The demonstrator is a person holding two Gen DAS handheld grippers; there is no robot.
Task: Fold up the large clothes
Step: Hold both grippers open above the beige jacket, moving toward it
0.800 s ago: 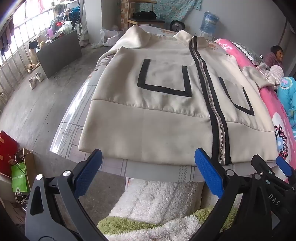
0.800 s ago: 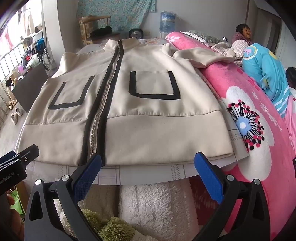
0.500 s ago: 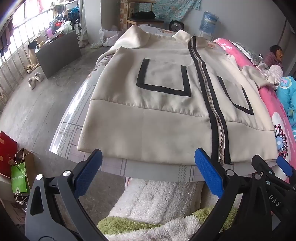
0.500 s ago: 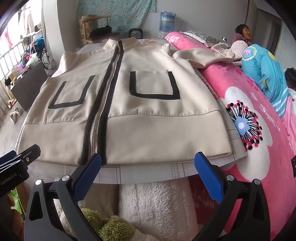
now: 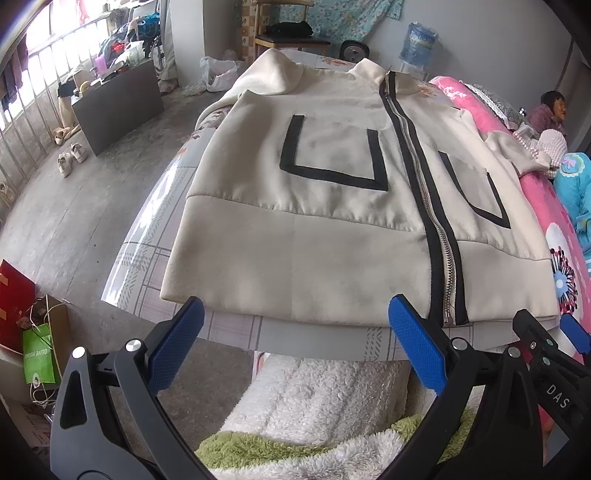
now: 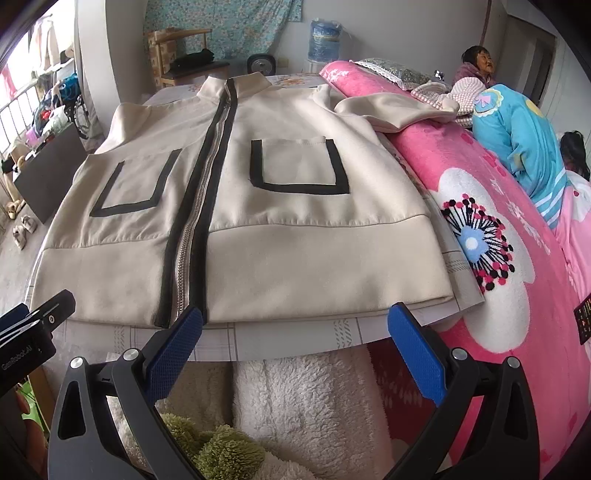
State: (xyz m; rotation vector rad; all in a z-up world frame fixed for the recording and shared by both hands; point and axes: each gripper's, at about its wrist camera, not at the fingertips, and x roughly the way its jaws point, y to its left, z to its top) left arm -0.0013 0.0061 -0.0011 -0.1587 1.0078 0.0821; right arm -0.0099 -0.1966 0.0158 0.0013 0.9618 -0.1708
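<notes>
A cream zip-up jacket [image 5: 332, 206] [image 6: 258, 206] with black trim lies flat, front up, on the tiled tabletop [image 5: 147, 251] [image 6: 288, 334], its hem toward me. One sleeve [image 6: 399, 110] drapes onto the pink blanket. My left gripper [image 5: 295, 347] hangs open just short of the hem's left half, nothing between its blue pads. My right gripper [image 6: 295, 347] is open too, just below the hem's right half and empty. The right gripper's body [image 5: 546, 362] shows at the left wrist view's right edge; the left gripper's body [image 6: 33, 332] shows at the right view's left edge.
A pink flowered blanket [image 6: 517, 258] lies right of the table, with two people [image 6: 476, 70] beyond it. White and green fleece [image 5: 317, 402] [image 6: 295, 406] sits below the table edge. Shoes [image 5: 70, 158], a dark box [image 5: 118, 99], bags [image 5: 37, 354], a chair [image 5: 288, 33] and a water jug [image 6: 325, 40] stand around.
Both grippers have crept slightly toward the jacket's hem, which now looks a little closer. Jaws remain wide apart and nothing was grasped.
</notes>
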